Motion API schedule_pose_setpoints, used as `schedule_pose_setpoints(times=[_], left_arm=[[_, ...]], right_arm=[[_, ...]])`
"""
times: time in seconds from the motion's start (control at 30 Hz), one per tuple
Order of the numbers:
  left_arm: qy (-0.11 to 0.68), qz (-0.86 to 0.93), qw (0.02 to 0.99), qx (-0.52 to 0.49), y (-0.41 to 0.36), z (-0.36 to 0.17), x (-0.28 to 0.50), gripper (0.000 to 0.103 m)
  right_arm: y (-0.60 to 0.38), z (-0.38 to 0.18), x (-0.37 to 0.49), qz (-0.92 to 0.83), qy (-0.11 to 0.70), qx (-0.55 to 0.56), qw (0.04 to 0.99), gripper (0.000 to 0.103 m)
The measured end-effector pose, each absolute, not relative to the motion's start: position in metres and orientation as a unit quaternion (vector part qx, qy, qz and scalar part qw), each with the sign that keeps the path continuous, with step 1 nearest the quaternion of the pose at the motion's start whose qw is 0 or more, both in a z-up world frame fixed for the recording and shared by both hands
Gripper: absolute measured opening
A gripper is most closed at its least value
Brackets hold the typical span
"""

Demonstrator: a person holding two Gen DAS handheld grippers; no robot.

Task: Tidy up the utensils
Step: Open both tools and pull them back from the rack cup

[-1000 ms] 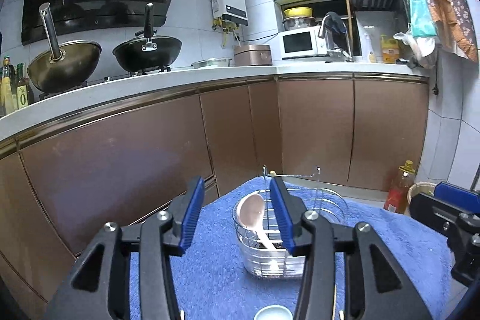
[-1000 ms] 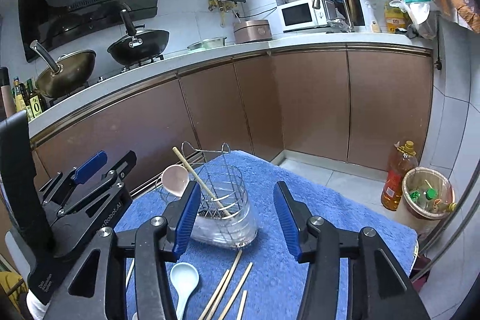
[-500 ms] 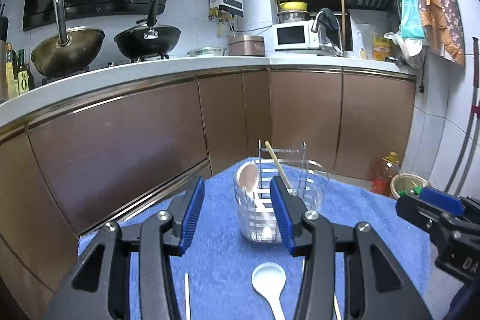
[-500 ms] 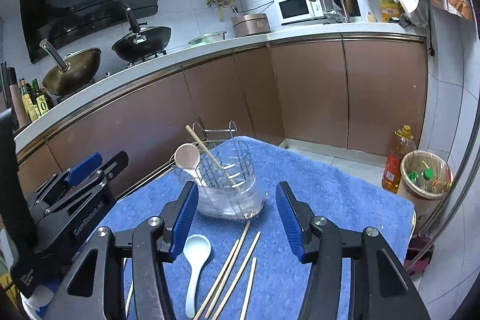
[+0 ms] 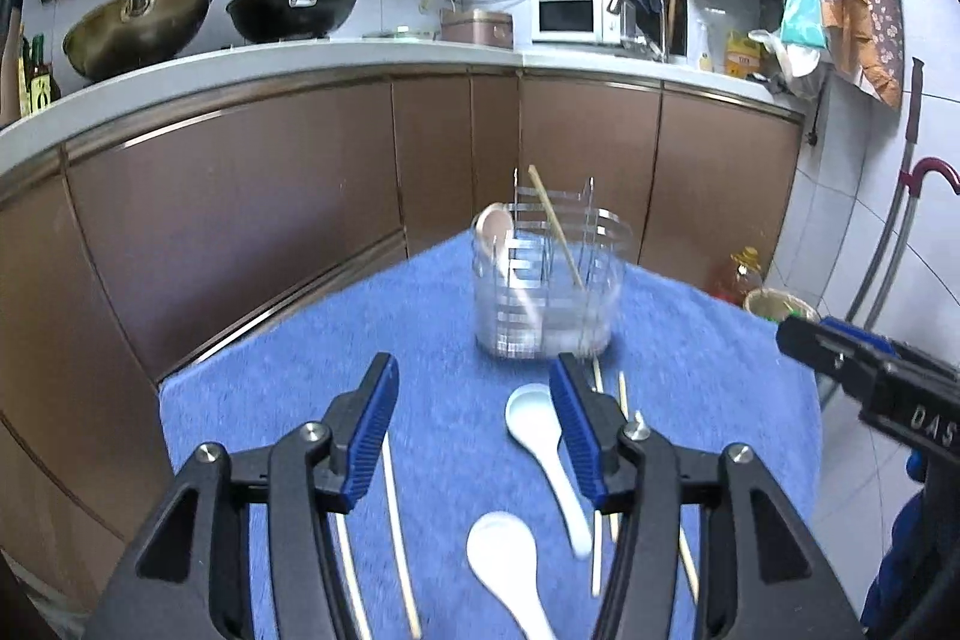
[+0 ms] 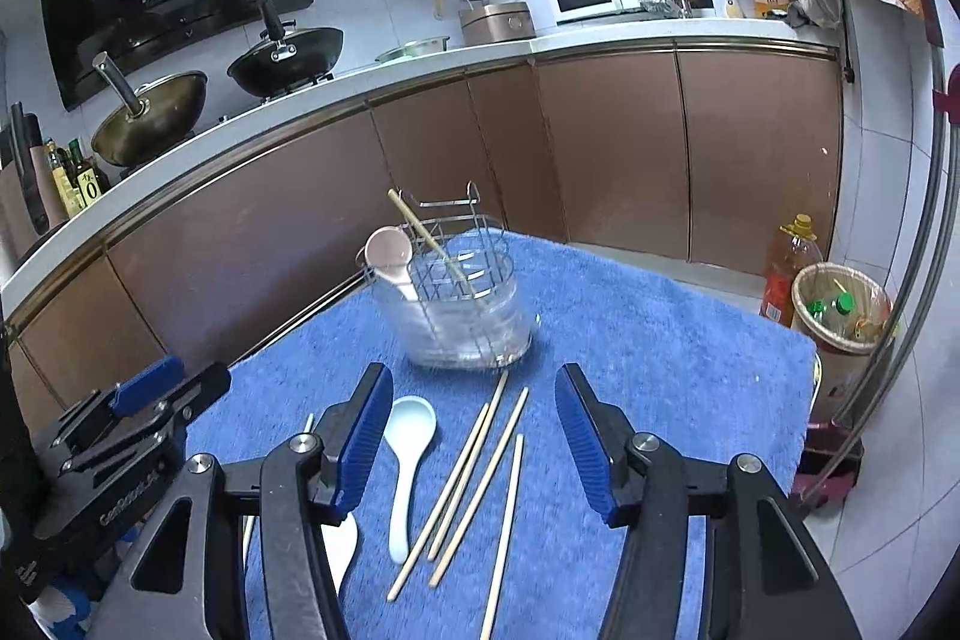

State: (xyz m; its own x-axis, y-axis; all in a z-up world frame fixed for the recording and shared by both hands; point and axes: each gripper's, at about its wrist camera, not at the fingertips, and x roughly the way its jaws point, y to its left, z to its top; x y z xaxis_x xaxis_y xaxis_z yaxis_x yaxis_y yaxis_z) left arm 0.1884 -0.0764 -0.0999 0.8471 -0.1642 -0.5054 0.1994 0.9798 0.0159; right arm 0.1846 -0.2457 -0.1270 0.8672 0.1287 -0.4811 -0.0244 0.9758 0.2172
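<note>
- The left gripper (image 5: pixel 474 436) hangs above the blue towel (image 5: pixel 432 316); its fingers (image 5: pixel 375 430) are released with nothing between them, and they have just been spreading wider.
- The right gripper (image 6: pixel 474 445) hangs over the same towel, its fingers (image 6: pixel 579 445) also released and empty, having just been spreading a little.
- The wire utensil holder (image 6: pixel 459 304) stands upright toward the far end of the towel, inside a clear tub.
- A pink spoon (image 6: pixel 390 253) leans in the holder's left part, bowl up; one wooden chopstick (image 6: pixel 420 232) slants in it just beside the spoon.
- A white spoon (image 6: pixel 408 451) lies flat on the towel, near the holder, bowl toward it, just beside the right gripper's left finger.
- A second white spoon (image 5: pixel 504 562) lies closer in, partly hidden by the fingers in the right wrist view.
- Four loose chopsticks (image 6: pixel 474 478) lie to the right of the first white spoon, between the right gripper's fingers as seen from its camera, tips toward the holder.
- Two more chopsticks (image 5: pixel 396 514) lie at the left, beside the left gripper's left finger.
- The left wrist view is slightly blurred.
</note>
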Motion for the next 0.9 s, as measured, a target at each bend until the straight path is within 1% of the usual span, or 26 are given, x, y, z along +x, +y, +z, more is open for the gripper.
schedule_pose_setpoints(times=[0.27, 0.9], left_arm=[[0.283, -0.092, 0.954, 0.028, -0.054, -0.112, 0.168, 0.051], [0.277, -0.058, 0.959, -0.002, -0.004, -0.11, 0.153, 0.051]], right_arm=[[-0.229, -0.135, 0.169, 0.044, 0.273, 0.099, 0.956, 0.055], [-0.208, -0.133, 0.152, 0.04, 0.278, 0.07, 0.957, 0.056]])
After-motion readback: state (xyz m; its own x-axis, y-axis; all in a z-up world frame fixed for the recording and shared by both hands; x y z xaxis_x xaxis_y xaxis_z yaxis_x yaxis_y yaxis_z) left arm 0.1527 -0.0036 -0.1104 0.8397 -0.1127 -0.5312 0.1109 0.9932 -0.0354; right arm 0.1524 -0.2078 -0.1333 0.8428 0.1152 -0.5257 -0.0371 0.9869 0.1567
